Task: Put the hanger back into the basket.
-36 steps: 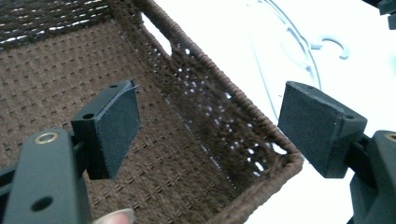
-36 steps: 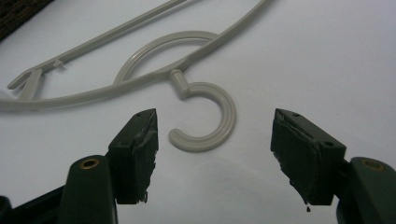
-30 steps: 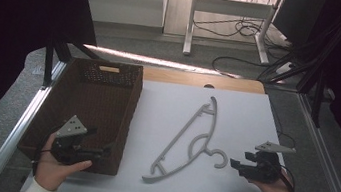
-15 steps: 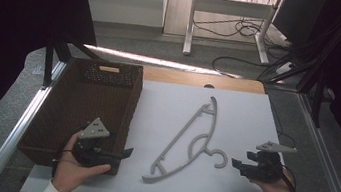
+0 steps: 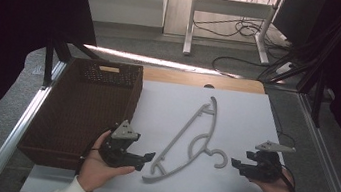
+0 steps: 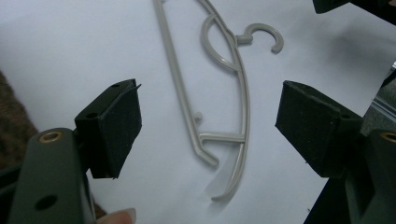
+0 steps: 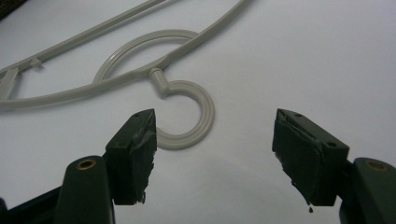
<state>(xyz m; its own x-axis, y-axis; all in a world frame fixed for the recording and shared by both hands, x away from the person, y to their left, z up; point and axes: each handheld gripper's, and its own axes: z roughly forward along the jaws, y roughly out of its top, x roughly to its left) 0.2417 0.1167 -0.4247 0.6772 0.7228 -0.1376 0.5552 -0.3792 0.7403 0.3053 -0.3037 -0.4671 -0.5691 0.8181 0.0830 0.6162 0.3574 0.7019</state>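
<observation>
A grey plastic hanger (image 5: 191, 140) lies flat on the white bench (image 5: 246, 117), slanting from its far end near the middle of the bench to its near end low in the high view, with its hook (image 5: 220, 158) curling toward the right side. The left tool (image 5: 148, 157) hovers just beside the hanger's near end with its jaws wide and nothing between them, while the right tool (image 5: 234, 161) sits just beside the hook, jaws also wide and empty. A dark woven basket (image 5: 81, 108) stands on the bench's left side, close beside the left tool.
</observation>
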